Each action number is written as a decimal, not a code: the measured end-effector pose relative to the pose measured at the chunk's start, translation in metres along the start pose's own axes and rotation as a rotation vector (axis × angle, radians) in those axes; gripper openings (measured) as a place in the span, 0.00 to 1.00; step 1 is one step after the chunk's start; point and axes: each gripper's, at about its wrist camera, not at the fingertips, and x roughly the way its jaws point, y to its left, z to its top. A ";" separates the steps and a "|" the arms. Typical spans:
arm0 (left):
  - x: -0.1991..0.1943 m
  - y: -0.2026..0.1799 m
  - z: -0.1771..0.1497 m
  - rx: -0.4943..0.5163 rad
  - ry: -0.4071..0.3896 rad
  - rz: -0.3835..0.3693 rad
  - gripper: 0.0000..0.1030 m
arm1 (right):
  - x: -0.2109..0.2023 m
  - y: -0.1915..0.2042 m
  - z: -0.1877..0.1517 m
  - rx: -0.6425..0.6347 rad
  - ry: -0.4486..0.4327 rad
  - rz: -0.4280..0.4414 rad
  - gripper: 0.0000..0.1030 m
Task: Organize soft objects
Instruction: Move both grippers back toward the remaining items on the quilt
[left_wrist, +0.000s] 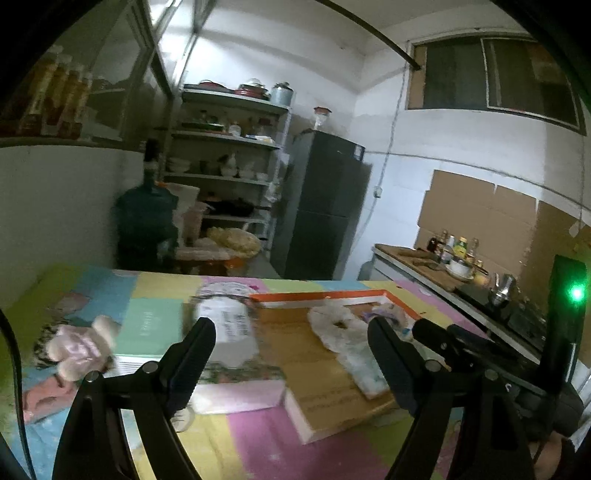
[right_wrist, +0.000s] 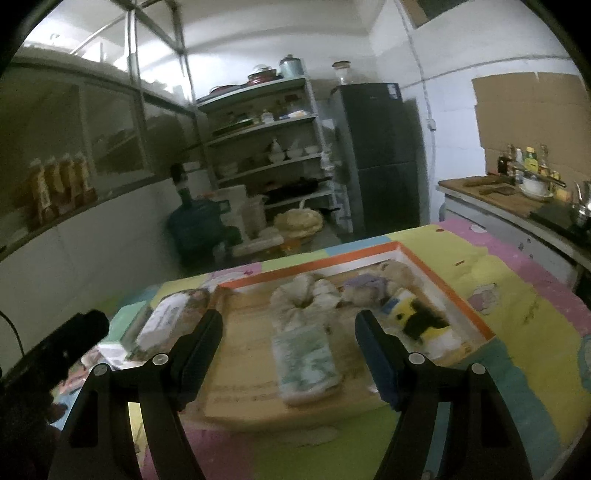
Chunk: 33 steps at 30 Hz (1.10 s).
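Both tongs hung spread and empty over the worktop, above a shallow box of soft things.

The left tongs (left_wrist: 291, 354) and the right tongs (right_wrist: 288, 343) were wide apart at the tips and pinched nothing. On the patchwork-coloured worktop (right_wrist: 517, 295) lay an orange-rimmed cardboard box (right_wrist: 443, 280) reaching toward the far edge. Inside it were a cream ruffled scrunchie (right_wrist: 303, 299), a greenish-white soft pack (right_wrist: 306, 362) just in front of it, a yellow and black plush (right_wrist: 417, 317) against the right wall, and a pale lilac cloth bundle (right_wrist: 369, 288) near the far wall. Left of the box, a white wrapped roll (left_wrist: 229, 328) rested on flat boxes, and a pink plush toy (left_wrist: 81, 347) lay near the worktop's left edge, well apart from the box.
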 end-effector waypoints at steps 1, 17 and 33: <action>-0.002 0.003 -0.001 -0.005 0.000 0.003 0.82 | 0.000 0.003 -0.001 -0.004 0.001 0.003 0.73; -0.040 0.072 -0.009 -0.055 0.002 0.074 0.82 | -0.003 0.064 -0.015 -0.085 0.002 0.043 0.73; -0.075 0.153 -0.027 -0.122 0.015 0.162 0.82 | 0.012 0.133 -0.037 -0.183 0.048 0.188 0.73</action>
